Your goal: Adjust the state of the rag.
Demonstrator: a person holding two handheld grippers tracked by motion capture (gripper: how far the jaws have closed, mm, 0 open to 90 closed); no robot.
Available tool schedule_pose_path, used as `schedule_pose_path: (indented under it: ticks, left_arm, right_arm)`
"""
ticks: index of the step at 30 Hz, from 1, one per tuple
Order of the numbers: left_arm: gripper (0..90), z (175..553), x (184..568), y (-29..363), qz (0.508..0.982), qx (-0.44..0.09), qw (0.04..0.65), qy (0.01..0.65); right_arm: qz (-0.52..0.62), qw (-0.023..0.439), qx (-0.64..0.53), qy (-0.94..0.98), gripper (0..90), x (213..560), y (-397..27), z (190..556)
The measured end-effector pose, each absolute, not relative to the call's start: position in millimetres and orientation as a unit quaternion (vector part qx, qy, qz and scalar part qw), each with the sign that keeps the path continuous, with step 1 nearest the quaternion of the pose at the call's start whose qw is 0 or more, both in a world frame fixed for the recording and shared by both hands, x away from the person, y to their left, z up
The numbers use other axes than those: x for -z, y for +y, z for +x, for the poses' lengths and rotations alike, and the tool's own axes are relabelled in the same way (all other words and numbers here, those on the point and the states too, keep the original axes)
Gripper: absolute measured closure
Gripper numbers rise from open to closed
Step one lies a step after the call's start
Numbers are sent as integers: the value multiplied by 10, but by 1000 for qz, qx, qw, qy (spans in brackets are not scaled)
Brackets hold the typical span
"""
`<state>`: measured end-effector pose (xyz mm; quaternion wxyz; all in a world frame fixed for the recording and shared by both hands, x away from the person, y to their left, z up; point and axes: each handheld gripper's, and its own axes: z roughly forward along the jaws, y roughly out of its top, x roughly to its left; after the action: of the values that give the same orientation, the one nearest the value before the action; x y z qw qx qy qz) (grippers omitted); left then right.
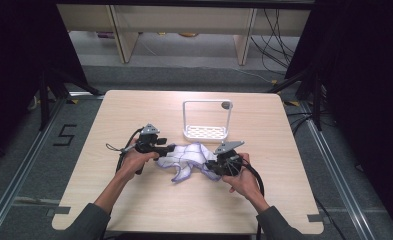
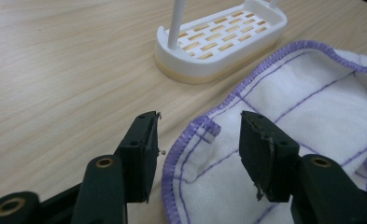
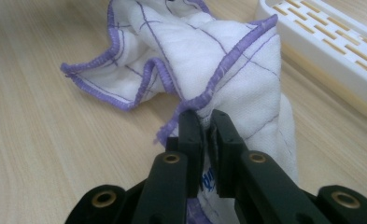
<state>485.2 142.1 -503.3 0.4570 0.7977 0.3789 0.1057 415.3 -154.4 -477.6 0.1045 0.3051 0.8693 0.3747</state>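
Note:
A white cloth with purple stitching and a purple grid lies crumpled at the middle of the wooden table. My left gripper is at the cloth's left edge. In the left gripper view its jaws stand open, one on each side of the cloth's hemmed corner, and do not press it. My right gripper is at the cloth's right end. In the right gripper view it is shut on a bunched fold of the cloth.
A white slotted rack with a tall wire frame stands just behind the cloth, close to both grippers. The table's front edge lies near the person's forearms. Dark curtains and cables surround the table.

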Motion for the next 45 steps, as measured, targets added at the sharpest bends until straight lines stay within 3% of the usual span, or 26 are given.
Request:
schedule_pose_path:
  ticks: [2, 7, 9, 17, 23, 31, 45]
  left_arm:
    - [541, 4886, 5075, 1370, 797, -100, 459, 379]
    - [809, 4893, 5083, 1311, 811, -94, 455, 355]
    - [851, 4871, 5050, 1321, 813, -102, 451, 355]
    - [865, 4622, 4737, 1434, 806, -117, 474, 334]
    - [864, 4238, 4219, 1558, 796, -102, 524, 287]
    - [866, 3824, 3676, 1686, 793, -115, 535, 267]
    - [864, 3157, 3149, 1783, 791, -76, 566, 221]
  right_arm:
    - [311, 97, -372, 869, 845, 4762, -1549, 4151]
    - [311, 90, -378, 867, 846, 4733, -1570, 4159]
    - [315, 89, -377, 866, 847, 4701, -1590, 4156]
    - [322, 80, -397, 856, 852, 4503, -1741, 4096]
    - [303, 82, -421, 851, 854, 3982, -1983, 3910]
    - [280, 84, -456, 841, 855, 3416, -2201, 3604]
    - [251, 44, -480, 840, 853, 2976, -2209, 3129]
